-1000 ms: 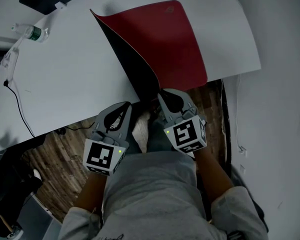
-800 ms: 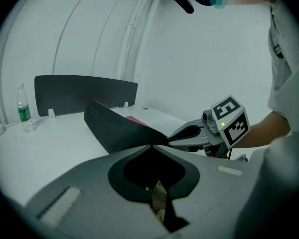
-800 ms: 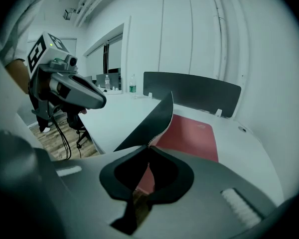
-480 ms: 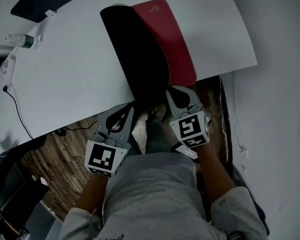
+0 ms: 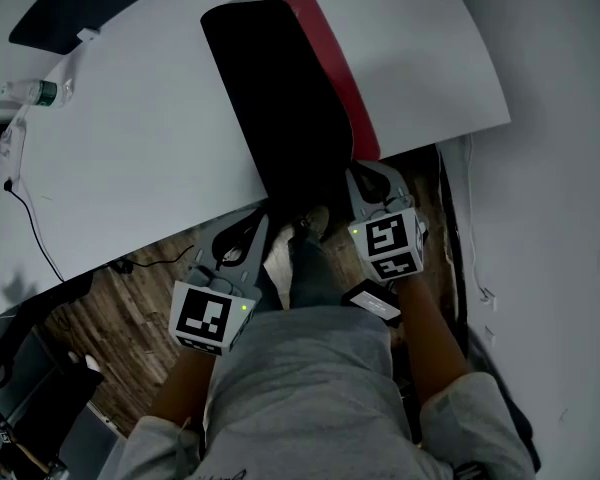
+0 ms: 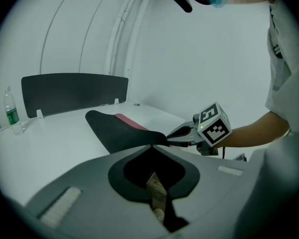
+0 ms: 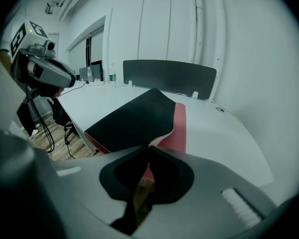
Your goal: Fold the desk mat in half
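Observation:
The desk mat [image 5: 280, 98] lies lengthwise on the white table [image 5: 130, 148]. Its black underside is folded over to the right, and only a red strip [image 5: 345, 78] shows along the right edge. My right gripper [image 5: 358, 173] is shut on the near corner of the black flap, at the table's front edge; in the right gripper view the stitched corner [image 7: 157, 138] sits at the closed tips [image 7: 149, 146]. My left gripper [image 5: 258, 216] is shut just off the front edge, by the mat's near left end. The left gripper view shows the flap [image 6: 119, 131] held by the right gripper [image 6: 172, 135].
A water bottle [image 5: 35, 93] stands at the table's left, with a cable [image 5: 30, 208] trailing over the front edge. A dark divider panel [image 7: 169, 76] runs along the back. Wooden floor [image 5: 110, 308] and my own lap lie below the table edge.
The raised flap has swung over to the right and come down, now covering nearly all the red face. My right gripper moved right with the corner; the left gripper stayed near the front edge.

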The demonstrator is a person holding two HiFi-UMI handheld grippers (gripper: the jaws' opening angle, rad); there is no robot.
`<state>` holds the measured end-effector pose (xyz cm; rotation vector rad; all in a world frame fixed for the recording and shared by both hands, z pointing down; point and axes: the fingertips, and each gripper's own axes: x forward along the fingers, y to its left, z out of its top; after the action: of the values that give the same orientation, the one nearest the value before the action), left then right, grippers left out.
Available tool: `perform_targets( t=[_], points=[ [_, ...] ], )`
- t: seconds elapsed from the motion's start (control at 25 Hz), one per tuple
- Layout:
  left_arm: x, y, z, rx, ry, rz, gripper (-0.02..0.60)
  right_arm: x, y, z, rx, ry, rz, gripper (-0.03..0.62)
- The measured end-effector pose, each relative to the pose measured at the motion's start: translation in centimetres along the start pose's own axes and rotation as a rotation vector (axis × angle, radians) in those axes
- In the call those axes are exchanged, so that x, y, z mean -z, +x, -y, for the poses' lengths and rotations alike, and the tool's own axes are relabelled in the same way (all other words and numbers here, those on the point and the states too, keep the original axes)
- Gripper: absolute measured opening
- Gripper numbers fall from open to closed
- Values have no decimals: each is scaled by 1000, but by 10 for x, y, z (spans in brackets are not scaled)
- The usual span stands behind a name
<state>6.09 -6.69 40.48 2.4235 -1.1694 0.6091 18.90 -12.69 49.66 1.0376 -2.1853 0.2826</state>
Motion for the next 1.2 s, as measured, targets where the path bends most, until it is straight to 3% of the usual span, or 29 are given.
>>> perform_targets(
  t=[0.8, 1.2],
  points=[
    [-16, 46, 16, 20, 5, -18, 18, 36, 8, 43, 17, 45, -66, 20],
    [-13, 55, 18, 19, -5, -40, 18, 53, 18, 46, 8, 54, -111, 59]
  ],
)
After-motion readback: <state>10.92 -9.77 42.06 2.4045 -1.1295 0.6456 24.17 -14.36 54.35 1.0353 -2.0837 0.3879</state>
